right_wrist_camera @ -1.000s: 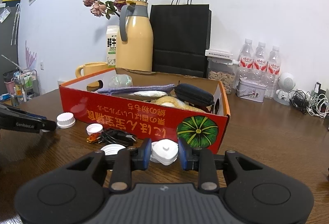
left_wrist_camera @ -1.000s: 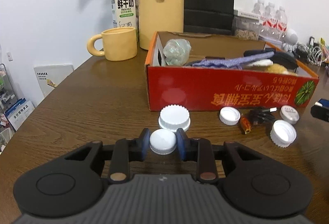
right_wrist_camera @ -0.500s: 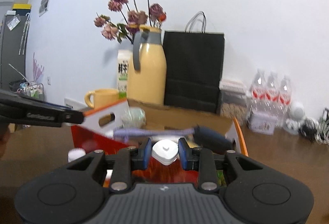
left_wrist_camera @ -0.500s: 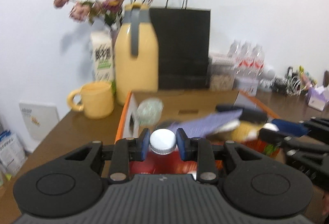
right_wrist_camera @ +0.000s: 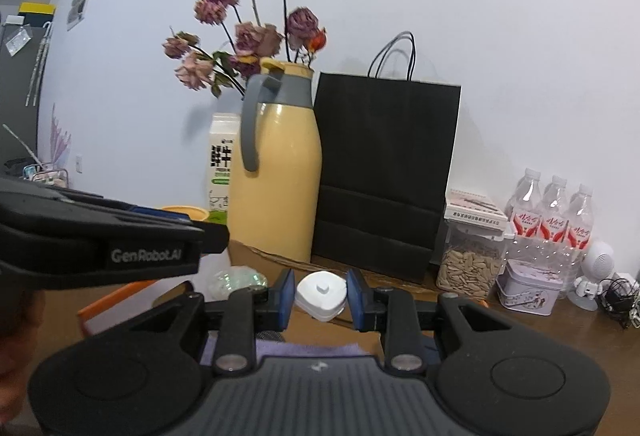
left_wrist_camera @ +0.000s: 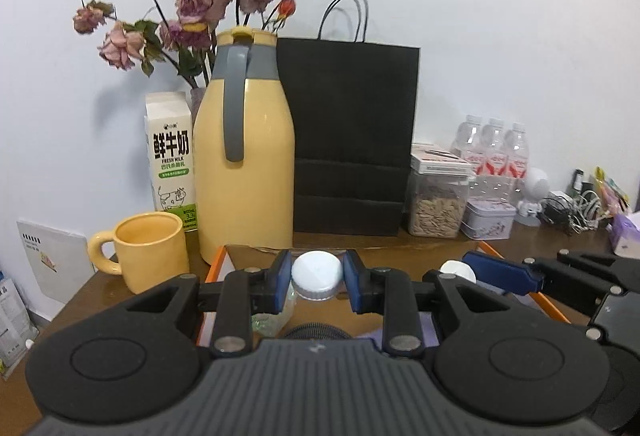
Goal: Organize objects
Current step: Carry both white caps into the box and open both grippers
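- The left gripper (left_wrist_camera: 317, 281) holds a round white bottle cap (left_wrist_camera: 317, 275) squarely between its two blue-padded fingers (left_wrist_camera: 281, 281); the pads press on the cap's ribbed sides at 9 and 3 o'clock, so the fingers are narrowed to the cap's width.
- The cap sits near the fingertips, its flat top tilted toward the camera, and hangs clear above the open cardboard box (left_wrist_camera: 218, 263).
- The right gripper (right_wrist_camera: 321, 295) is likewise closed on a white squarish lid (right_wrist_camera: 321, 294) with a small raised nub in its middle; the blue pads touch its left and right sides, and its lower edge dips slightly below the fingers (right_wrist_camera: 355, 296).
- This lid too is held in the air over the box (right_wrist_camera: 256, 253), in front of the box's far cardboard wall.
- In the left wrist view the right gripper comes in from 3 o'clock, its blue fingertip just beside the white lid, over the box's orange rim.
- In the right wrist view the left gripper's black body crosses from 9 o'clock.
- Inside the box, below the fingers, lie a crumpled clear wrapper (right_wrist_camera: 237, 279) at about 10 o'clock and a purple cloth (right_wrist_camera: 304, 350) at 6 o'clock.
- Behind the box on the brown worktop (left_wrist_camera: 100, 296) stand a yellow mug (left_wrist_camera: 146, 251) at 10 o'clock, a yellow thermos jug (left_wrist_camera: 246, 172) and a black paper bag (left_wrist_camera: 348, 140) at 12 o'clock.
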`<state>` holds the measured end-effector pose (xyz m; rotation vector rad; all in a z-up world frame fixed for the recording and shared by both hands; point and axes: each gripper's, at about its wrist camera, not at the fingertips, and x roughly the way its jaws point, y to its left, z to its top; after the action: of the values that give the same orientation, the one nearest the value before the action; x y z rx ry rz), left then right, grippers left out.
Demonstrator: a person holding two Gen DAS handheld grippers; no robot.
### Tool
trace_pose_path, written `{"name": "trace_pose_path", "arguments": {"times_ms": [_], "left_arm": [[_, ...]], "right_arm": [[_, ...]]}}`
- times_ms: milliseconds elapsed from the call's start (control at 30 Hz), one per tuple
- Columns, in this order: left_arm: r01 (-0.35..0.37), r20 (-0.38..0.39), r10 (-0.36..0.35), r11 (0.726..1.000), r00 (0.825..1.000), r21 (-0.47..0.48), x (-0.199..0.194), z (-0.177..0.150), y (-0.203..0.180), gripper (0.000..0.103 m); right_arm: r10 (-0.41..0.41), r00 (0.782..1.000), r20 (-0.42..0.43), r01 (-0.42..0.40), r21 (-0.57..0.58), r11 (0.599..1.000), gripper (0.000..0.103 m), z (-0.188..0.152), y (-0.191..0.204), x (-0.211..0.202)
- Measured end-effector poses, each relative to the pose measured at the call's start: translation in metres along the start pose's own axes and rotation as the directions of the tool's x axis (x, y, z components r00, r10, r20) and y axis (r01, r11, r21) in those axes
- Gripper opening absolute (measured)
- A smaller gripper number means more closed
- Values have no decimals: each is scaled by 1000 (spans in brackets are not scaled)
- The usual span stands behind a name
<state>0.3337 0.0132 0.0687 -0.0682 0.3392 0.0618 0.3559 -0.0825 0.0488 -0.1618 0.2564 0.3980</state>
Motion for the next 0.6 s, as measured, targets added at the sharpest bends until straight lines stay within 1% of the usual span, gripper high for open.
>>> {"name": "trace_pose_path", "arguments": {"times_ms": [133,267,400,433,467,500,533,567,600], "left_arm": [[-10,-39,8,999,999,-32,26,-1,7,29],[-20,-64,18,1000,998,-23,40,-4,12,29],[-22,-80,21,1000,997,-9,45,-9,12,30],[-26,-79,25,1000,997,-6,44,-10,12,33],[-29,-77,29,1000,997,-2,43,-10,12,50],[-36,-71,35,999,997,-2,42,-10,12,77],[-48,-55,47,999,997,-4,40,-10,13,89],[-59,-39,59,998,998,-6,38,-10,13,103],[-66,-22,66,998,998,-8,36,-10,14,103]], "right_arm": [[1,1000,-10,-1,40,999,27,-5,-10,19],[12,999,-33,-10,53,999,27,-11,-15,28],[6,999,-53,-3,53,999,27,-14,-17,31],[2,998,-59,1,52,999,27,-15,-17,31],[-2,998,-65,5,51,999,28,-16,-18,30],[-3,997,-71,7,49,999,37,-17,-18,30],[-5,997,-77,8,48,999,48,-18,-19,29],[-5,997,-81,10,50,999,77,-19,-19,27],[-5,997,-79,9,56,998,103,-20,-20,25]]}}
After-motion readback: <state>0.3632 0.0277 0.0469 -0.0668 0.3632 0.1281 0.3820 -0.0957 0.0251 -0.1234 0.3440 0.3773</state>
